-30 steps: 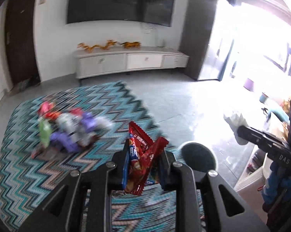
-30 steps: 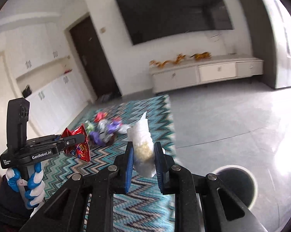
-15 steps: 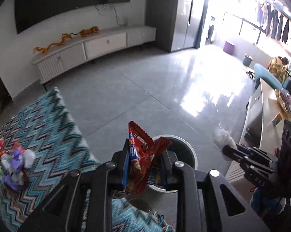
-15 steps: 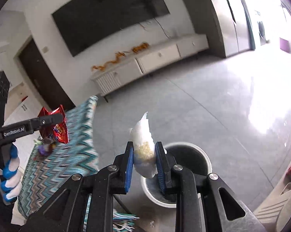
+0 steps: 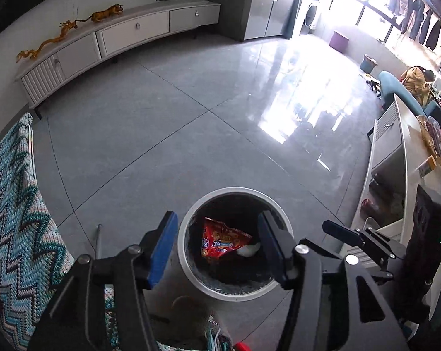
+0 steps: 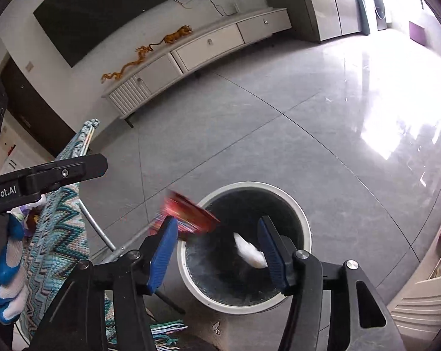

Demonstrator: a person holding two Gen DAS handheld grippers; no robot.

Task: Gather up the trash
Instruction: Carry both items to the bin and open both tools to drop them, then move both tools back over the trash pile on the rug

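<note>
1. A grey tiled floor (image 5: 167, 134) fills most of both views, with a zigzag-patterned rug (image 5: 12, 204) draped at the left edge (some more wrappers seem to lie on it, too blurred to be sure).
2. A round white-rimmed bin (image 5: 235, 291) with a dark liner stands on the floor directly below both tools.
3. The left tool (image 5: 217, 248) hangs over the bin; its jaws have just been opening and nothing is between them now.
4. The right tool (image 6: 217, 248) hangs over the same bin; its jaws have also just been opening, and they stand apart with nothing gripped.
5. The red snack wrapper (image 5: 220, 239) lies inside the bin in the left view; in the right view it is a blurred red shape at the rim.
6. The white crumpled wrapper (image 6: 249, 251) is inside the bin, beside the red one.
7. To do this drop well, judged from here: keep both tools centred over the opening until each piece has settled, since light wrappers can drift onto the rim.
</note>
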